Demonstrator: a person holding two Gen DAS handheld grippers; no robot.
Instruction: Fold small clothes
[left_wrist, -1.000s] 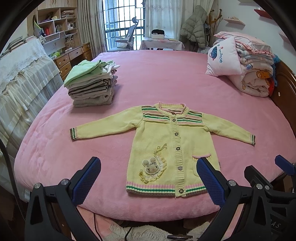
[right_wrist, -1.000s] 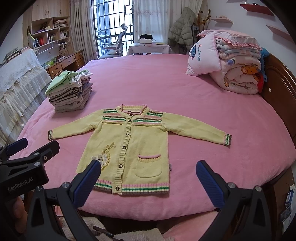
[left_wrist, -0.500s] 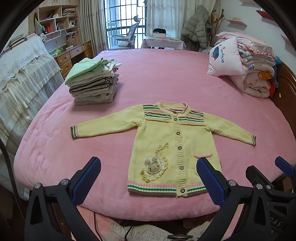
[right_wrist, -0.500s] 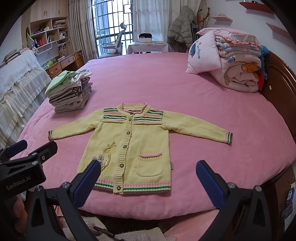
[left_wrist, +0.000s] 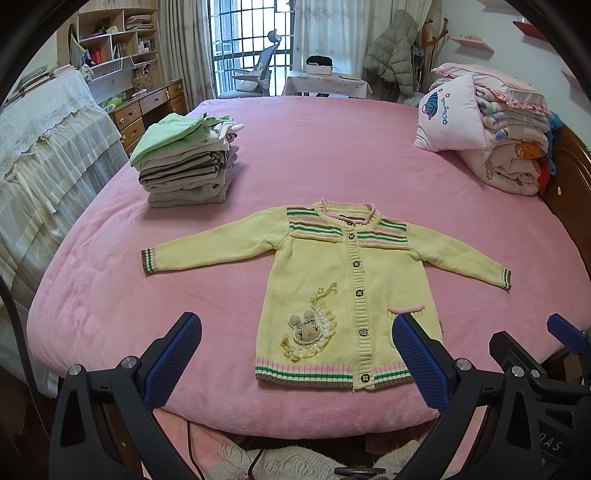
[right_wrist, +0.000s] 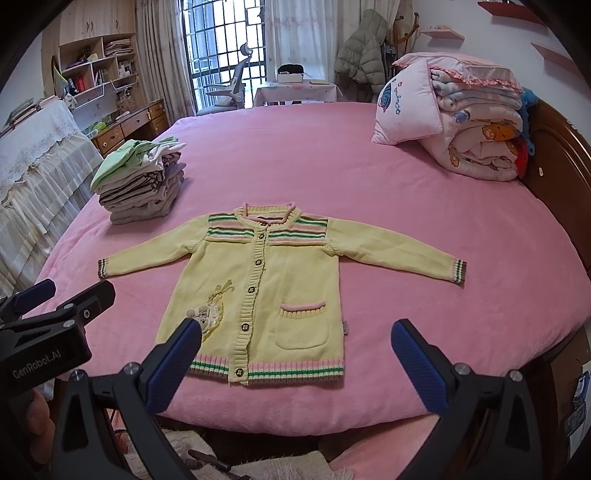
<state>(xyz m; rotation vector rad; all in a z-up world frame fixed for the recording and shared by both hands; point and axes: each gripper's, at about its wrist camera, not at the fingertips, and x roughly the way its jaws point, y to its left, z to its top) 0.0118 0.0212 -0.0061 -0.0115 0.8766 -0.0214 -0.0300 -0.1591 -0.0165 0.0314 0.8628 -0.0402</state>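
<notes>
Grippers, left gripper and right gripper, have crept nearer the flat cardigan, jaws wide and empty; folding has not started.

The cardigan is ribbed yellow knit on a matt, plush pink bedspread.

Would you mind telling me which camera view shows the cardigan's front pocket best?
The right wrist view: the pocket lies whole and unobstructed between the open fingers, pink trim and rounded bottom both clear. In the left wrist view only part of the pink trim shows; one of the left gripper's fingers covers the rest.
</notes>
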